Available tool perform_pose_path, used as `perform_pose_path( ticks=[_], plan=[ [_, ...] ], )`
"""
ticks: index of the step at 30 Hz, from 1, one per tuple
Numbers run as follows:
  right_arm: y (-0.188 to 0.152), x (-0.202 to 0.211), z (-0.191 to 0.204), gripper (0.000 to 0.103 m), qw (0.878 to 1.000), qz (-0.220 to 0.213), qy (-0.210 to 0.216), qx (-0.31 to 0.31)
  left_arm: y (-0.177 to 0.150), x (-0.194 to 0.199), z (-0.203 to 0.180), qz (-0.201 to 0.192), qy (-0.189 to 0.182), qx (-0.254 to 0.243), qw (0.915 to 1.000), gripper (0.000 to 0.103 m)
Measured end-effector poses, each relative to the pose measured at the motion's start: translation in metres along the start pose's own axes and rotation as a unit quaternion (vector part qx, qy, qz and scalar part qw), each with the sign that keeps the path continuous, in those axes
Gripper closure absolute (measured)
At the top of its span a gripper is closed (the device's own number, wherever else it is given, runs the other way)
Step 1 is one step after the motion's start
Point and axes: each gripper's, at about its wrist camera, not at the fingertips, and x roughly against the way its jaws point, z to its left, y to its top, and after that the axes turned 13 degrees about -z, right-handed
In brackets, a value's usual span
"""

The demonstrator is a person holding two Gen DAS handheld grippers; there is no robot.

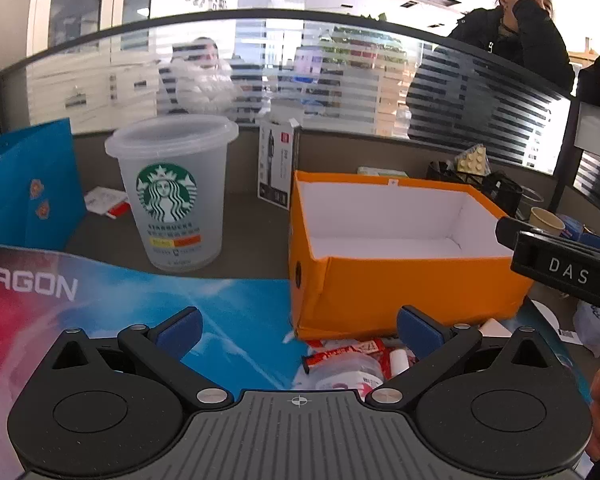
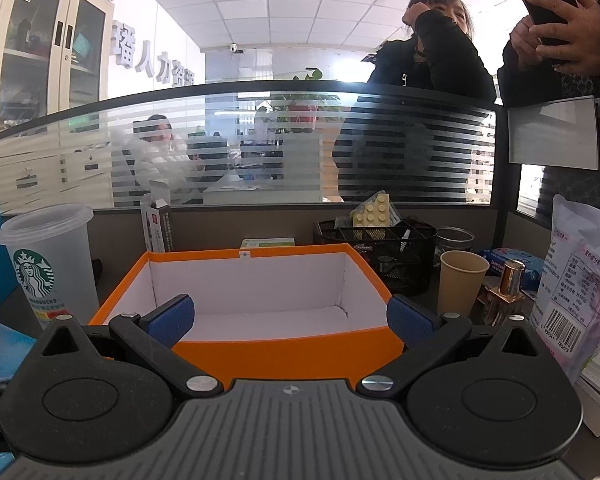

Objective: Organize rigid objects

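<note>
showing the outset of the sorting job, both views centre on an orange box (image 2: 260, 354) whose white interior holds nothing that can be seen. in the left wrist view the left gripper (image 1: 299, 330) fills the lower part of the frame with its blue pads spread wide and nothing between them. just beyond it, at lower centre, lies a small heap of loose items (image 1: 352, 360), among them red-and-white packets and a round clear container, touching or nearly touching the box's near wall. a frosted plastic cup (image 1: 172, 196) stands upright at left of centre on the desk, apart from the box, with a printed mat (image 1: 100, 312) running under the lower left of the frame. the right gripper's body enters at the right edge of that view.

in the right wrist view the right gripper (image 2: 290, 318) sits at lower centre, likewise released and empty, aimed across the box's near rim into the open cavity. at the right of the frame stand a paper cup (image 2: 460, 280), a gold-capped bottle (image 2: 508, 292) and a printed pouch (image 2: 572, 280); a black mesh organiser (image 2: 380, 256) sits behind the box.

judged from this layout, no item has yet been placed: the box is bare and neither tool carries anything. what remains appears to be the whole task, picking up the scattered objects and setting them in the box. which objects are meant cannot be told.
</note>
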Motion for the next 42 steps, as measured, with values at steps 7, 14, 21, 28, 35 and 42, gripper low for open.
perform_pose_path(
  ticks=[7, 14, 21, 28, 35, 42],
  plan=[
    [0.000, 0.000, 0.000, 0.000, 1.000, 0.000, -0.002, 0.002, -0.003, 0.004, -0.005, -0.004, 0.002, -0.002, 1.0000, 0.000],
    [0.000, 0.000, -0.001, 0.000, 1.000, 0.000, -0.002, 0.003, -0.004, 0.003, -0.007, 0.004, -0.004, -0.001, 1.0000, 0.000],
    [-0.001, 0.000, -0.001, 0.000, 1.000, 0.000, -0.003, 0.004, -0.004, 0.004, -0.008, 0.004, -0.008, 0.001, 1.0000, 0.000],
    [-0.001, 0.001, 0.001, 0.000, 1.000, 0.000, -0.003, 0.004, -0.005, 0.005, -0.013, 0.005, -0.013, 0.001, 0.9999, 0.000],
    [-0.001, 0.001, 0.000, 0.000, 1.000, 0.000, -0.003, 0.005, -0.008, 0.005, -0.016, 0.010, -0.016, 0.000, 0.9998, 0.000],
    [0.002, -0.001, -0.006, 0.000, 1.000, 0.003, -0.001, 0.021, -0.012, 0.002, -0.018, 0.018, -0.015, -0.004, 0.9997, 0.000]
  ],
)
